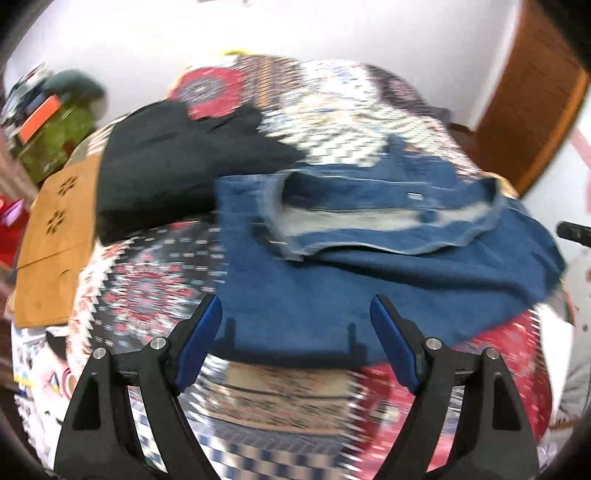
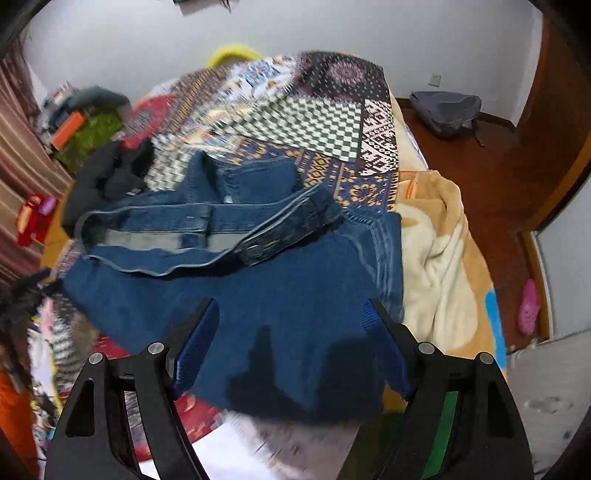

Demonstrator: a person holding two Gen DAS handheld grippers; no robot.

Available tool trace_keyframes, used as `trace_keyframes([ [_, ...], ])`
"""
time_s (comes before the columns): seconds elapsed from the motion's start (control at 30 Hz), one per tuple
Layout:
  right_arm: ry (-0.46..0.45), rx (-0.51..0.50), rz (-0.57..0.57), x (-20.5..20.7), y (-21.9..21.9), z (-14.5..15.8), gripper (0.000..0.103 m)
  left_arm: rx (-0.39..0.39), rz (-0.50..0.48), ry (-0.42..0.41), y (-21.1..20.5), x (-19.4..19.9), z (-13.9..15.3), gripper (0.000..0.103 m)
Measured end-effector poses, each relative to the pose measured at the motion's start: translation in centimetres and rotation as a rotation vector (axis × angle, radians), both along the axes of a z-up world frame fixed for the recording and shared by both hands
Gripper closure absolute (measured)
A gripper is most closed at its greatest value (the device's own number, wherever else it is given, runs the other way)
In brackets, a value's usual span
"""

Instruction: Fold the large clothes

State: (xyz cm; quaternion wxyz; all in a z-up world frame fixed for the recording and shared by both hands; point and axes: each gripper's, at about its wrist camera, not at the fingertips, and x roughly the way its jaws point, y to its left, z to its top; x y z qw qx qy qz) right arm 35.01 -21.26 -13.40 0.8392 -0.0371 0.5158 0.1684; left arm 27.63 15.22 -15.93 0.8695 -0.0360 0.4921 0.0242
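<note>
A bedroom with white walls and a dark red-brown floor

A bed (image 2: 325, 110) with a patchwork cover of many patterns fills the middle of both views, and a cream and tan blanket (image 2: 443, 258) lies on its right side. A grey backpack (image 2: 445, 110) sits on the wooden floor (image 2: 491, 177) near the white wall (image 2: 332, 29), below a wall socket (image 2: 436, 78). A brown wooden door (image 1: 532, 92) stands at the right. A pink slipper (image 2: 529, 306) lies on the floor. Striped curtains (image 2: 22, 147) hang at the left.
</note>
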Motion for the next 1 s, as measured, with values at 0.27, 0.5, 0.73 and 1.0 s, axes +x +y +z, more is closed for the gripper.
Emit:
trace_keyframes([
  [0.27,0.076,-0.184,0.081,5.6,3.0,-4.1,0.026,0.062,0.034,0.128,4.3,4.6,-5.3,0.021],
  [0.5,0.034,-0.184,0.108,9.3,5.1,-4.7,0.026,0.150,-0.061,0.083,1.8,8.5,-5.0,0.021],
  [0.73,0.097,-0.154,-0.093,12.4,2.8,-5.7,0.029,0.088,0.001,0.056,2.8,13.4,-4.3,0.020],
  [1.0,0.032,-0.051,0.050,6.7,5.7,-1.0,0.027,0.075,0.049,0.023,2.5,12.4,-3.3,0.020],
])
